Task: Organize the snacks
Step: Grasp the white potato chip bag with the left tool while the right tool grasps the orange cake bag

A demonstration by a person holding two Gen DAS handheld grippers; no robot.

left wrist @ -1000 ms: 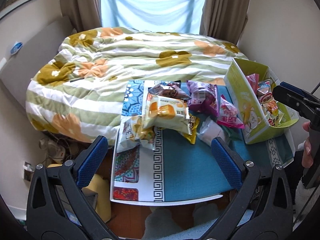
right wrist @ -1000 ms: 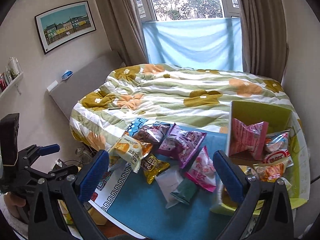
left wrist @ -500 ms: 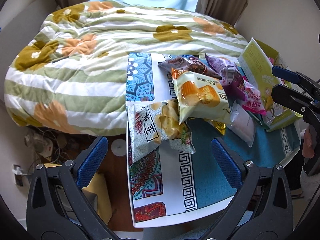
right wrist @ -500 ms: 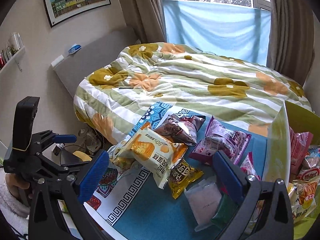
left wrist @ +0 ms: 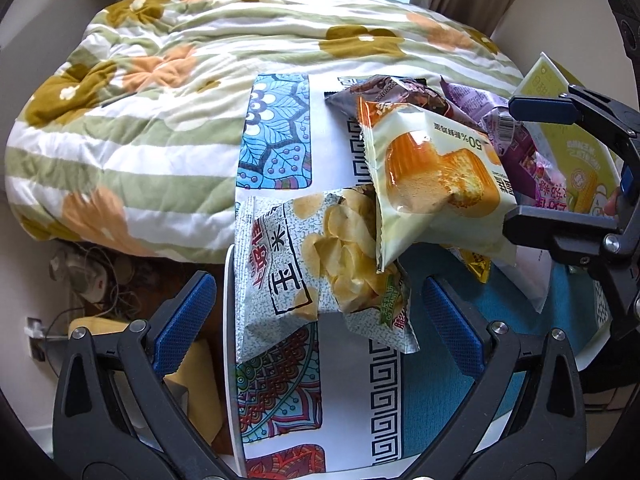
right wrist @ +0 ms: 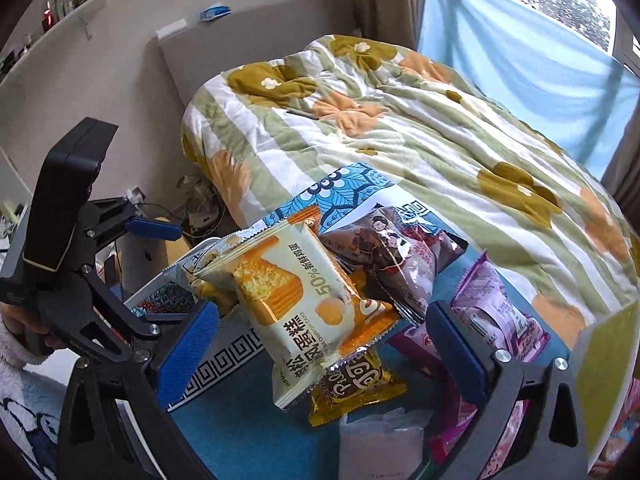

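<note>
A pile of snack packs lies on the small table (left wrist: pixel 432 392). A white chips bag (left wrist: pixel 304 276) is nearest my left gripper (left wrist: pixel 316 316), which is open just over it. A cream and orange cake pack (left wrist: pixel 436 184) rests on the chips bag; it also shows in the right wrist view (right wrist: pixel 304 312). My right gripper (right wrist: pixel 324 344) is open, its jaws on either side of the cake pack, and it shows in the left wrist view (left wrist: pixel 532 160). Brown (right wrist: pixel 392 256), purple (right wrist: pixel 496 316) and yellow (right wrist: pixel 356 384) packs lie around. The green box (left wrist: pixel 576 144) stands at the right.
The table has a blue patterned cover and butts against a bed with a flowered quilt (left wrist: pixel 168 92). Cables and a socket (left wrist: pixel 36 332) lie on the floor at the left. A grey headboard (right wrist: pixel 248 40) and a wall shelf (right wrist: pixel 60 16) are behind.
Both grippers have moved in closer and lower over the snack pile. The right gripper has swung left from the green box to the cake pack. Both stay open.
</note>
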